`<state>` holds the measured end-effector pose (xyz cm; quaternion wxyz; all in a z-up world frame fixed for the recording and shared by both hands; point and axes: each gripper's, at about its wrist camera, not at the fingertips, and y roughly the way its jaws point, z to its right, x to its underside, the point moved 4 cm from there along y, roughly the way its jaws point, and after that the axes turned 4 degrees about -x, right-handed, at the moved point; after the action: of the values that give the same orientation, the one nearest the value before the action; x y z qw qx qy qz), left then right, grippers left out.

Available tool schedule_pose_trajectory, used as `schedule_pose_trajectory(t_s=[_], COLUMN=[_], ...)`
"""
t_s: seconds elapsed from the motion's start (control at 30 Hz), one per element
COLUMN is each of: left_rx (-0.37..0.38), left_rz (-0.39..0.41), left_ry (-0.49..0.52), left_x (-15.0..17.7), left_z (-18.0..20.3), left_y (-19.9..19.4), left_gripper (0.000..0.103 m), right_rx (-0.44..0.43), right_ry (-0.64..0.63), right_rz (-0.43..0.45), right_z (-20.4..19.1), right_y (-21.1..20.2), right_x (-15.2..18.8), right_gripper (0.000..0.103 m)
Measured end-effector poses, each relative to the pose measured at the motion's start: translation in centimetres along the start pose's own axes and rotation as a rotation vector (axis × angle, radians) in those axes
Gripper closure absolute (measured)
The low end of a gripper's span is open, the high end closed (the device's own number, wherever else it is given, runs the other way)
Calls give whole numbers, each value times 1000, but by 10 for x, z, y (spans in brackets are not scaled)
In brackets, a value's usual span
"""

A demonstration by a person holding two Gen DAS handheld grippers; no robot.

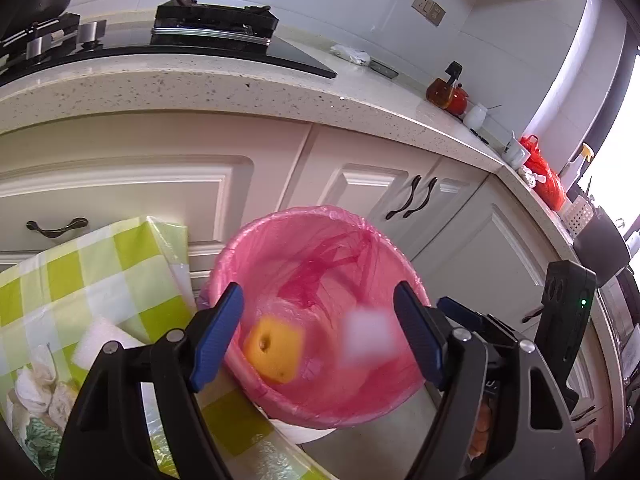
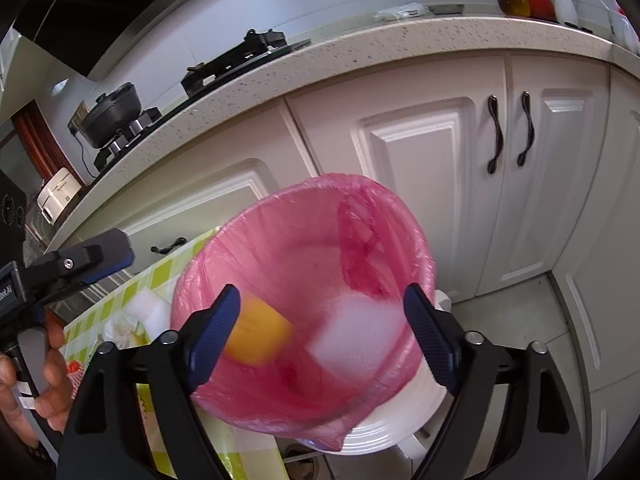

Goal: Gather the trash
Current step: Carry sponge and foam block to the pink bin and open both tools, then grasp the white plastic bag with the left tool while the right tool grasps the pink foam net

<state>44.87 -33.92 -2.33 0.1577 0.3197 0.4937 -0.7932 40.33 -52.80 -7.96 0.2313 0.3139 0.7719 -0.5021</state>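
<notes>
Left wrist view: a white bin lined with a pink bag (image 1: 320, 264) is seen from above, its mouth tilted up toward the camera and its long axis running down to the floor. Inside it, a yellow block (image 1: 274, 354) lies toward the left and a blurred white foam piece (image 1: 366, 338) toward the right; the blur hides whether the foam piece is resting. The left gripper (image 1: 318, 344) is held over the bin's mouth with its jaws spread wide and nothing between them. In the right wrist view the right gripper (image 2: 322, 346) is likewise held apart and bare above the same bin (image 2: 360, 216), with the yellow block (image 2: 260, 338) and white foam piece (image 2: 356, 338) between its fingers in the picture.

A green checked tablecloth (image 1: 100, 272) covers a table touching the bin's left side; on it, a white foam slab (image 1: 100, 344) and crumpled tissues (image 1: 40, 384) are seen. White cabinets (image 2: 440, 152) under a speckled countertop (image 1: 240, 88) stand behind, and bare tiled floor (image 2: 500, 320) is left to the bin's right.
</notes>
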Motion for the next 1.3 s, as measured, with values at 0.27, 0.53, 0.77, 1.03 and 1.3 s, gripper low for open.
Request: schedule_pose_trajectory(t_s=[0.27,0.53,0.77,1.03,1.3], left_rx=[-104,-117,-206,-325,-402], left_rz=[-41,-32,38,74,60], left_ry=[70,40,19,-39,-80], left_x=[40,64,102,166,232], left_z=[-9,-24,-56,-113,-163], left_y=[-22,-54,-129,-204,-259], left_gripper=[30,35,35,35,36], right_rx=[139,152,156,110,52], right_ry=[-38,-48,-88,-146,-217], right_rz=[-32,-3,25,-3,-71], right_z=[1,-15,-59,-129,-199], right_y=[-12,-42,-69,-78,-66], right_x=[28,53,89,141,174], right_gripper=[21,18,18,18,18])
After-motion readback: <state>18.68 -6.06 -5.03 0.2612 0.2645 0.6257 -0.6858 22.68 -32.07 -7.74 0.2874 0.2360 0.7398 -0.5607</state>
